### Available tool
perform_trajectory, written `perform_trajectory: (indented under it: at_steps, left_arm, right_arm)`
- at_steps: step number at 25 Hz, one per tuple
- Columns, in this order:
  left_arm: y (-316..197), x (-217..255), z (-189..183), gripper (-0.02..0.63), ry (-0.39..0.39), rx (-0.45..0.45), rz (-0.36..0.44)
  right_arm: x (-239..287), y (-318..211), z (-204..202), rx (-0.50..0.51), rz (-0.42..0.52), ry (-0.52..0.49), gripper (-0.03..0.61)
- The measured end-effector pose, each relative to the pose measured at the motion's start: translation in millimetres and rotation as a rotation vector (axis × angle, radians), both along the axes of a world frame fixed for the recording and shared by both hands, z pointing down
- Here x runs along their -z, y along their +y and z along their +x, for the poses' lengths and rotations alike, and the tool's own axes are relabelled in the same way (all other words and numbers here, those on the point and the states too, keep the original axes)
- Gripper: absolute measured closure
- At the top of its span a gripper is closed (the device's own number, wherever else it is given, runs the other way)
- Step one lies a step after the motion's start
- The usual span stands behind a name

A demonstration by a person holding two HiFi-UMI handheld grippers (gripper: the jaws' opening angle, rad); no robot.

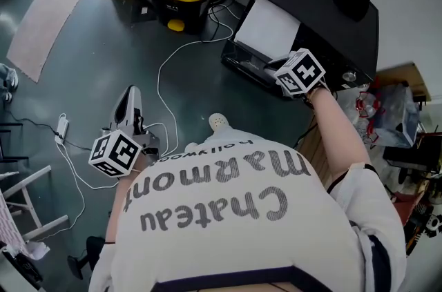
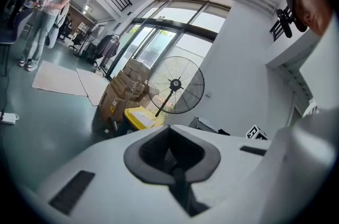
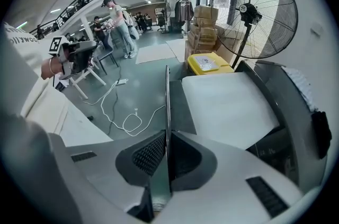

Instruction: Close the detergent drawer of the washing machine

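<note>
- Two tongs, both narrow: the right tongs [image 3: 167, 153] are pinched on a thin dark edge, likely the detergent drawer [image 3: 168, 96], at the near side of the washing machine [image 1: 324, 14]. The left tongs [image 2: 172, 157] are closed on nothing, away over the floor [image 1: 103, 56].
- Push straight along the drawer's run, with the pinch square so the thin edge neither twists nor slips.
- The drawer's slot, and how far it stands out, I cannot make out.
</note>
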State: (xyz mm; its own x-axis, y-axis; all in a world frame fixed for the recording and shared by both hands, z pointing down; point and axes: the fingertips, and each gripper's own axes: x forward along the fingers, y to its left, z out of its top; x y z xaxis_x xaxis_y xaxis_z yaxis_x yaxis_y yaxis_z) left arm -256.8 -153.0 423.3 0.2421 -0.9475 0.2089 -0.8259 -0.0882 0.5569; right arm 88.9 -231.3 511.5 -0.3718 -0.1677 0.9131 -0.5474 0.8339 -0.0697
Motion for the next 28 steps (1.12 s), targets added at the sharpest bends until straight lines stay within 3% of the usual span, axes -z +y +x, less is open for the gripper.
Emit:
perform_trajectory:
  at_steps: [28]
  left_arm:
    - [-25.8, 8.2, -0.7, 0.606, -0.022, 0.062, 0.003]
  right_arm:
    - [-0.1, -56.2, 23.4, -0.005, 0.001, 0.002, 0.529]
